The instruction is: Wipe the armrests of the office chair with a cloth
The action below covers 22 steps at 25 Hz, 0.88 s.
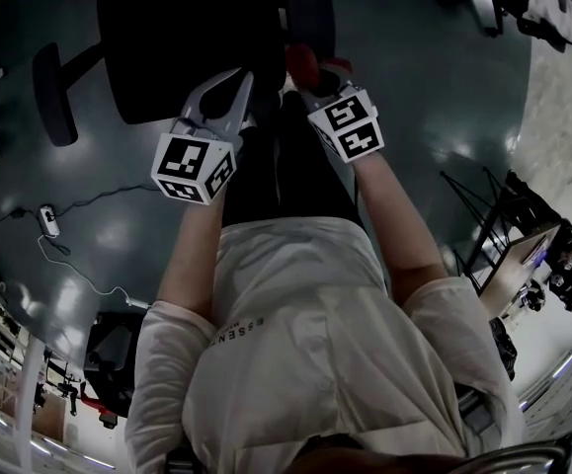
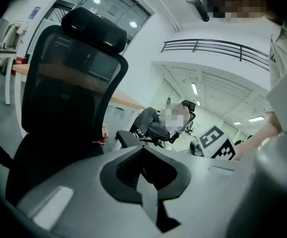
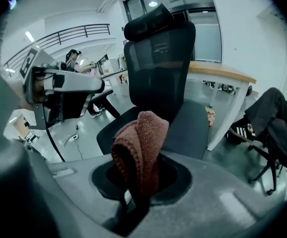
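Note:
A black office chair (image 1: pixel 182 38) with a mesh back (image 3: pixel 158 68) and headrest (image 2: pixel 96 26) stands right in front of me. One armrest (image 1: pixel 53 92) sticks out on its left, and the other armrest's pad (image 2: pixel 131 139) shows just beyond my left jaws. My right gripper (image 1: pixel 315 77) is shut on a reddish-brown cloth (image 3: pixel 138 145), which stands folded up out of the jaws, above the chair seat (image 3: pixel 188 125). My left gripper (image 1: pixel 238 87) hangs beside it over the seat, its jaws together with nothing between them (image 2: pixel 145 182). Neither gripper touches the chair.
On the floor to the left lie a cable and a small device (image 1: pixel 48 220). Behind the chair stands a wooden-topped desk (image 3: pixel 222 73). A seated person's legs (image 3: pixel 274 118) are at the right, and another person (image 2: pixel 155 125) sits farther off. A dark frame stand (image 1: pixel 493 230) is to my right.

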Available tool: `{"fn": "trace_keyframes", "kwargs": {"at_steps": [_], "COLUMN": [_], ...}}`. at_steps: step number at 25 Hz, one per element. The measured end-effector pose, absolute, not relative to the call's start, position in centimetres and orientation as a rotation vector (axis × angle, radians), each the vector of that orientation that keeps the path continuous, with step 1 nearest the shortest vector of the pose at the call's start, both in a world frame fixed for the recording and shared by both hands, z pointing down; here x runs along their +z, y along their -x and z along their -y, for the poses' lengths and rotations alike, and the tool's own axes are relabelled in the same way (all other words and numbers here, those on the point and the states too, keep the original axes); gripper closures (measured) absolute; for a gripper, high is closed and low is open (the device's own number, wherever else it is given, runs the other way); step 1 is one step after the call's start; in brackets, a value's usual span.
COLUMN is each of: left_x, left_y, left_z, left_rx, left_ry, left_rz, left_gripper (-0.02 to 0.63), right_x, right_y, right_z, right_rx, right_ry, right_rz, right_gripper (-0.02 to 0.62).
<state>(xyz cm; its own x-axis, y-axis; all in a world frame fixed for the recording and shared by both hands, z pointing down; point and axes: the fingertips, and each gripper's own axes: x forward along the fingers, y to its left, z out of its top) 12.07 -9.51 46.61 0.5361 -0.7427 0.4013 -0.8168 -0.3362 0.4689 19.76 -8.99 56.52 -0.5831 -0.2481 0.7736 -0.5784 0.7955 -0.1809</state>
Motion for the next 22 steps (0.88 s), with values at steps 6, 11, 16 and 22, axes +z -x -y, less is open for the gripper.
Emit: {"fn": "trace_keyframes", "kwargs": {"at_steps": [6,11,16,22], "left_x": [45.9,45.6,46.1,47.4], "left_y": [-12.4,-12.4,-13.0,-12.7], "left_z": [9.8,12.6,15.5,17.7], "left_rx": [0.157,0.145,0.139,0.133], "left_ry": [-2.145,-2.120,-2.075,-1.989], "left_rz": [1.245,1.288,1.331,1.394], "left_gripper": [0.589,0.589,0.589,0.589], "right_x": [54.8,53.6,53.1,53.6], "right_y": [-23.3,-26.2,-24.2,-17.0], "right_z": [7.5,16.0,25.7,32.8], "right_rx": [0.628,0.538,0.412,0.240], "right_ry": [-0.669,-0.784,-0.730,-0.510], "right_rz": [2.148,2.140,2.208,2.325], "right_gripper": [0.549,0.549,0.549,0.549]}}
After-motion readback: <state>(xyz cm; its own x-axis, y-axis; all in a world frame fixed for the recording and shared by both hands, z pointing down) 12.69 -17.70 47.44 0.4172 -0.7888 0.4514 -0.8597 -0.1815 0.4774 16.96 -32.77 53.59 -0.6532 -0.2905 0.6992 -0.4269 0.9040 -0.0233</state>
